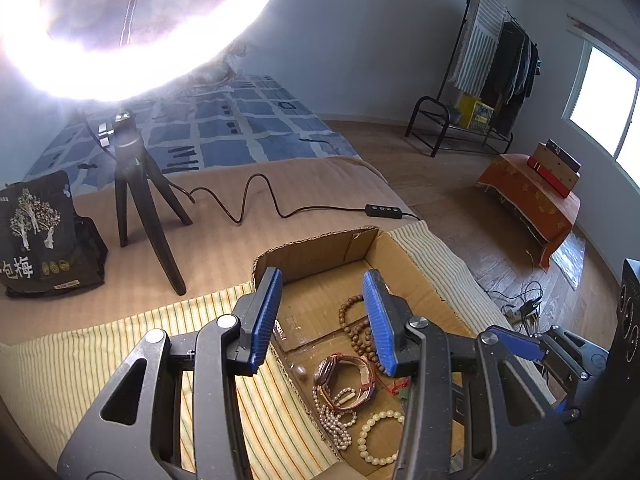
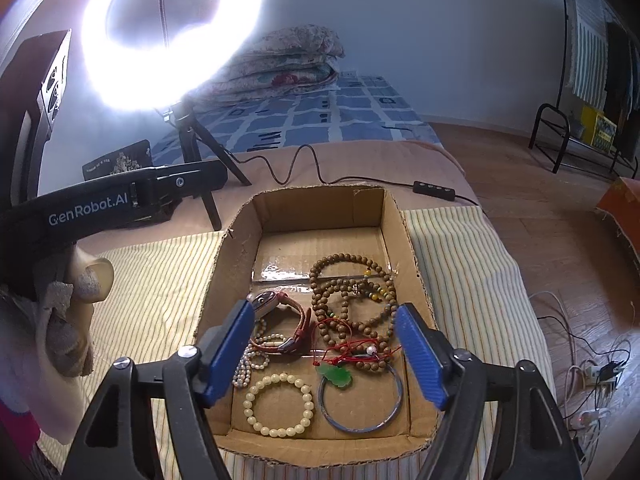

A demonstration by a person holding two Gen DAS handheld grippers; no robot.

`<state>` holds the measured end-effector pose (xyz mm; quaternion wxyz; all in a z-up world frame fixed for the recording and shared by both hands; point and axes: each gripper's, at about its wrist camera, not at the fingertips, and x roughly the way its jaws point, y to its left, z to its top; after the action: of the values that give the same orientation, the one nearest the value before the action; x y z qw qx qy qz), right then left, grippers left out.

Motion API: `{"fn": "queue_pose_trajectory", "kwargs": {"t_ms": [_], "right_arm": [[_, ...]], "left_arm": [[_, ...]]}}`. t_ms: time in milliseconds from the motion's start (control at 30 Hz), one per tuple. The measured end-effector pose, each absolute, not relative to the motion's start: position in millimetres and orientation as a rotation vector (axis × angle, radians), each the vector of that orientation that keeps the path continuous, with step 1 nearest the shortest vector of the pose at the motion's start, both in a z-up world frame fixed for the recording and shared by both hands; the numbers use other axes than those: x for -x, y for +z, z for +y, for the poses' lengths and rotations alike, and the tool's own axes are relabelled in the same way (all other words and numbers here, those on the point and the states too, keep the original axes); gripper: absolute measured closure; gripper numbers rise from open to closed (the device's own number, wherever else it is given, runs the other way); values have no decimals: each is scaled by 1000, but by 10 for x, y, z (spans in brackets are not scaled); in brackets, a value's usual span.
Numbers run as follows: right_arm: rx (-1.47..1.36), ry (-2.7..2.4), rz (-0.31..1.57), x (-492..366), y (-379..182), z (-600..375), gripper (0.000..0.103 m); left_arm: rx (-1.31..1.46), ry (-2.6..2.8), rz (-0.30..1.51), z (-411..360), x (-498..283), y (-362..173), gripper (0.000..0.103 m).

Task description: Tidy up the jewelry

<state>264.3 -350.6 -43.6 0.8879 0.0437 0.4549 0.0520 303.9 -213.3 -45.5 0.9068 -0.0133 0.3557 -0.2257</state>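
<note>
Left gripper (image 1: 324, 320): blue-padded jaws spread apart, empty, above shallow brown cardboard box (image 1: 404, 258).
Right gripper (image 2: 328, 350): jaws spread wide, grasping nothing, over same box (image 2: 224, 272).
Box contents: brown wooden bead strands (image 2: 352, 288); red-strapped wristwatch (image 2: 280, 312); cream bead bracelet (image 2: 278, 404); thin blue-grey bangle (image 2: 396, 400); green pendant on red cord (image 2: 336, 376); pearl strand (image 1: 334, 420).
Under box: yellow striped cloth (image 2: 160, 280).
Behind: glowing ring light on black tripod (image 2: 200, 148).

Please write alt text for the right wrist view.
The open right gripper hovers over a cardboard box holding a watch, wooden beads, a cream bracelet, a bangle and a jade pendant. A lit ring light stands behind.
</note>
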Motion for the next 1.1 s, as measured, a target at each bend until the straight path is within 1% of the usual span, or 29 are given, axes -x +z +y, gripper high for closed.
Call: {"fn": "queue_pose_trajectory", "kwargs": {"t_ms": [233, 800, 1100], "right_arm": [[-75, 91, 922, -2557, -268, -3454, 20], [-47, 60, 827, -2219, 304, -3355, 18], [-25, 47, 773, -1945, 550, -3280, 14]], "left_arm": [[19, -461, 708, -2062, -2895, -280, 60], [11, -426, 628, -1652, -2382, 207, 60], [28, -420, 590, -1383, -1988, 392, 60]]}}
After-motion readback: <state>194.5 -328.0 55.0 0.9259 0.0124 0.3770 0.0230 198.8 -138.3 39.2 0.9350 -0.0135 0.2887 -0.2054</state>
